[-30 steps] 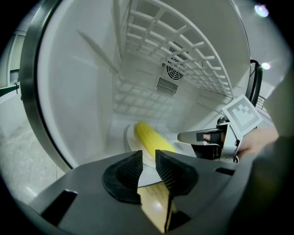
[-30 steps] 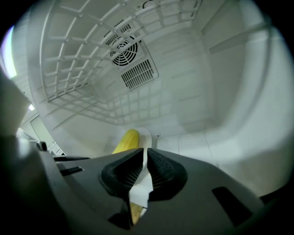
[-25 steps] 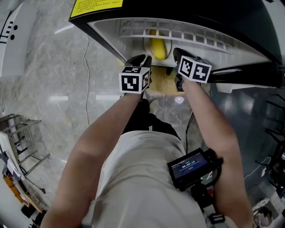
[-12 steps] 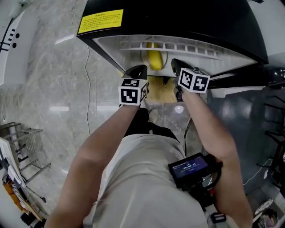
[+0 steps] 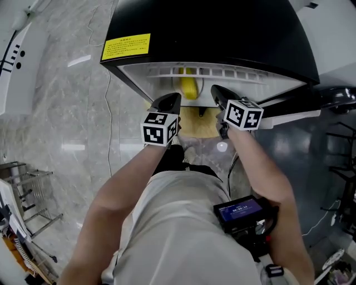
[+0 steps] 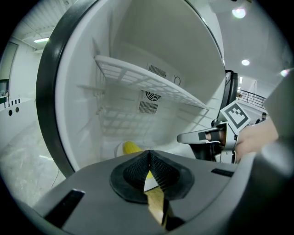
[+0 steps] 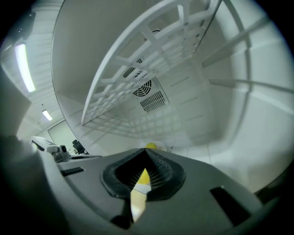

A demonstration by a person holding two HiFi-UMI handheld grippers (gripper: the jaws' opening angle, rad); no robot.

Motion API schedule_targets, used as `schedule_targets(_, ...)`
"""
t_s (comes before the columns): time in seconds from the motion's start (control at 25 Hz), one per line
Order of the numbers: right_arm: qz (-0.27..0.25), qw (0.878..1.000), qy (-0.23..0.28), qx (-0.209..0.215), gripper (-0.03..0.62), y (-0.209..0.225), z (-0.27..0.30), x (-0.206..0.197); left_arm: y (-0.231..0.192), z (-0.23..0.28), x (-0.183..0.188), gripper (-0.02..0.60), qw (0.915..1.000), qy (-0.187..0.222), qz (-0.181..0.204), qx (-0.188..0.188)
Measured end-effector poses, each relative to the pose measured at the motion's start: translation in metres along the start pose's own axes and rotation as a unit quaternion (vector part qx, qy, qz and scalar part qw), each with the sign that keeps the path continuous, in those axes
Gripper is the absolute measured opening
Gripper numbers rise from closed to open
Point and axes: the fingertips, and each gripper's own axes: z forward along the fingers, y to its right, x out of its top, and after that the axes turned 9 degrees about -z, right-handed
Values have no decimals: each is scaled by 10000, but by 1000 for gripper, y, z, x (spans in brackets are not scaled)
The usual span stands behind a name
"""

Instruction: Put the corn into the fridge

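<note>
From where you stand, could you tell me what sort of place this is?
Probably an indoor test or work room: a small black fridge stands open on a polished marble floor, with recessed ceiling lights above.

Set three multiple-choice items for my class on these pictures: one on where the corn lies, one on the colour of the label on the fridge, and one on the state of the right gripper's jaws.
1. Where is the corn?
A. Under the wire shelf inside the fridge
B. On top of the wire shelf
C. On top of the fridge

2. What colour is the label on the fridge?
A. Red
B. Yellow
C. Blue

3. How do the jaws of the right gripper stand?
A. Wide apart
B. Shut on the corn
C. Shut, with nothing between them

Answers:
1 A: the left gripper view shows the corn below the shelf.
2 B: the head view shows it plainly.
3 C: the right gripper view shows the pads together and the corn lying beyond them.
</note>
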Motion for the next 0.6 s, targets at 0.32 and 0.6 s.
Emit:
schedule_targets(0.32, 7, 9967, 618, 523, 8, -19, -26, 22, 23, -14, 8, 9, 9990, 150, 11, -416)
schedule_targets(0.6, -241, 9905, 979, 934, 7, -27, -59, 39, 38, -28, 22, 9, 9971, 361, 85, -664)
